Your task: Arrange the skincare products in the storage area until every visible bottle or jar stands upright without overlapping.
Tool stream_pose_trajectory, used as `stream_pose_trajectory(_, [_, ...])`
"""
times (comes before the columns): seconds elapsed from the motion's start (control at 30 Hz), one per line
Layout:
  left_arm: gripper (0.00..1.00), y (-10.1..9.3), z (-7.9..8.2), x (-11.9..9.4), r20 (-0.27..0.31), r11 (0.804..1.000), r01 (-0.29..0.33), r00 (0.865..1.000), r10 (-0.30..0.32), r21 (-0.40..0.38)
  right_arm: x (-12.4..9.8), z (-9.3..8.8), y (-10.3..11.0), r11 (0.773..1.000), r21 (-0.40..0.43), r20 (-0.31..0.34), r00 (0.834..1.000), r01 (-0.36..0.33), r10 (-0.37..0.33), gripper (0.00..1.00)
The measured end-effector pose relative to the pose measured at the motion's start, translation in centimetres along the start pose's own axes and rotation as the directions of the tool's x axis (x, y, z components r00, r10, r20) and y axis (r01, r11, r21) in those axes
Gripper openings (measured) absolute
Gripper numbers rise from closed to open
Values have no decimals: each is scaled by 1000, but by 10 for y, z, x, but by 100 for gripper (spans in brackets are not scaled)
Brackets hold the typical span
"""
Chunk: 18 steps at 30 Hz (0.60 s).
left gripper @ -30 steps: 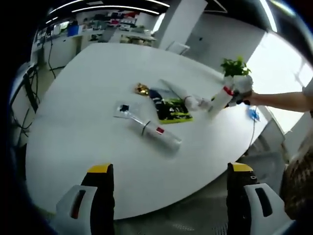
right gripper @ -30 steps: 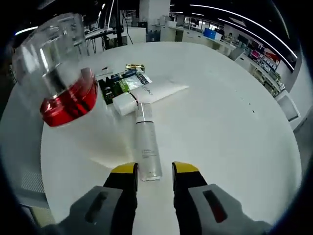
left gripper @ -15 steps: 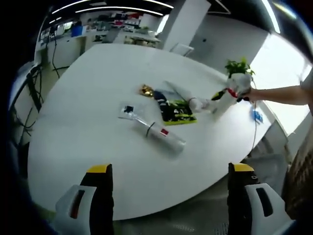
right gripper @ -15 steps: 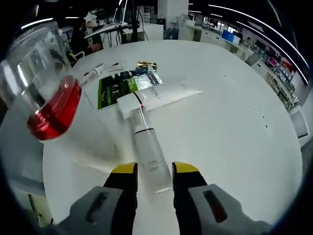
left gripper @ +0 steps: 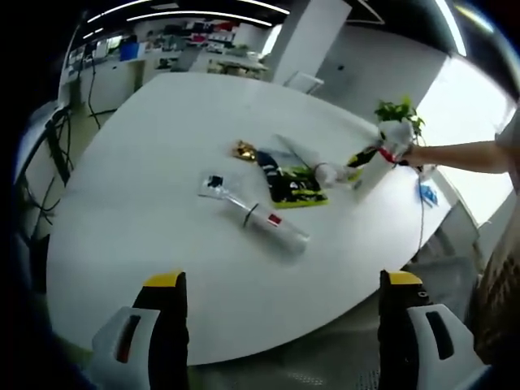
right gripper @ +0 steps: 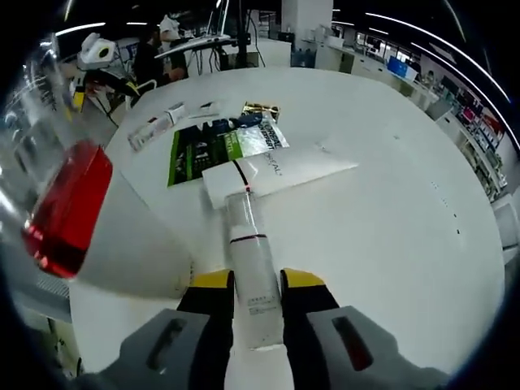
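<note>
- The right gripper point(right gripper: 257, 280) has its jaws pinched on a white bottle point(right gripper: 250, 280), gripping the lower body; the bottle's clear cap end points away from the camera toward the middle of the bench point(right gripper: 390, 203).
- In the left gripper view the same white bottle point(left gripper: 367, 169) sits tilted near the bench's far right edge, with the right gripper point(left gripper: 388, 146) on it and a person's bare forearm point(left gripper: 467, 156) reaching in from the right.
- The left gripper point(left gripper: 276, 284) hangs off the near edge of the bench, jaws spread wide with nothing between them.
- A clear bottle with a red band point(left gripper: 268, 224) lies on its side mid-bench.
- A white tube point(right gripper: 276, 172) lies flat, its cap end touching or just beside the white bottle's cap.
- A green-and-black sachet point(right gripper: 215, 142) lies flat beside the tube; a small gold item point(right gripper: 260, 110) lies beyond it.
- A potted plant point(left gripper: 396, 110) stands by the far right edge.
- A large clear jar with a red band point(right gripper: 61, 203) looms blurred at the left of the right gripper view.
</note>
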<state>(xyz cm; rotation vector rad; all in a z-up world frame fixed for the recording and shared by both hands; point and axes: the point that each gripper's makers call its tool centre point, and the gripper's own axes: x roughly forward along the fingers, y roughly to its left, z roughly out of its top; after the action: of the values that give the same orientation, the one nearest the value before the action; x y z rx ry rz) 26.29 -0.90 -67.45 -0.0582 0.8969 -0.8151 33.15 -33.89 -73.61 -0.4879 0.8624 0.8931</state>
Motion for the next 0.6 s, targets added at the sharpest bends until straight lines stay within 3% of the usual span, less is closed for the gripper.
stream_pose_trajectory(0.6, [97, 0, 1, 0, 3, 1000, 3, 1000, -3, 1, 1, -2, -3, 999, 45, 1, 1000, -6, 6, 19])
